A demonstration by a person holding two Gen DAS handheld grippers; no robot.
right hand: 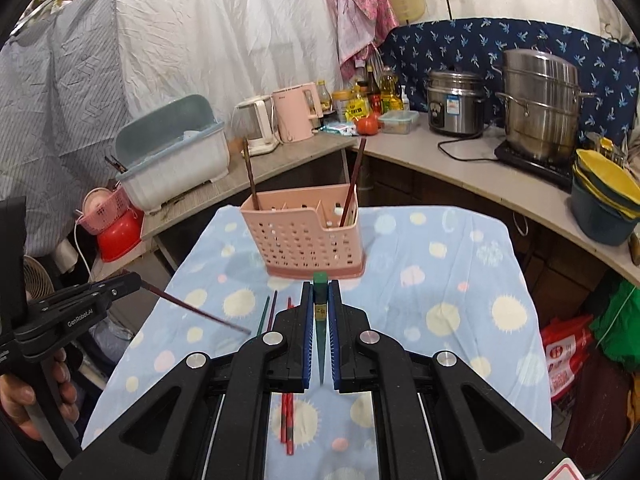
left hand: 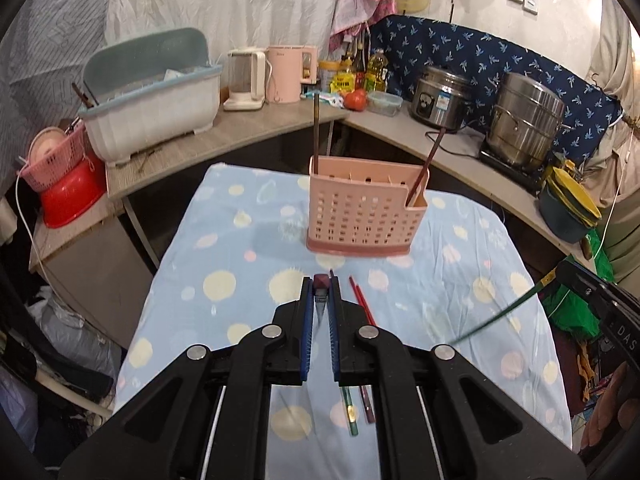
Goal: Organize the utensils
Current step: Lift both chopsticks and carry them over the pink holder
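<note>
Left gripper [left hand: 321,294] clamped on dark maroon chopstick [left hand: 321,285], right gripper [right hand: 320,294] on green chopstick [right hand: 321,280]; thin sticks may pivot, missing the pink perforated plastic holder [right hand: 304,236].

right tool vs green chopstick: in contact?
Touching. The right wrist view shows the right tool shut on the green chopstick, both blue pads pressing its sides; the left wrist view shows that chopstick lifted clear of the spotted cloth.
</note>
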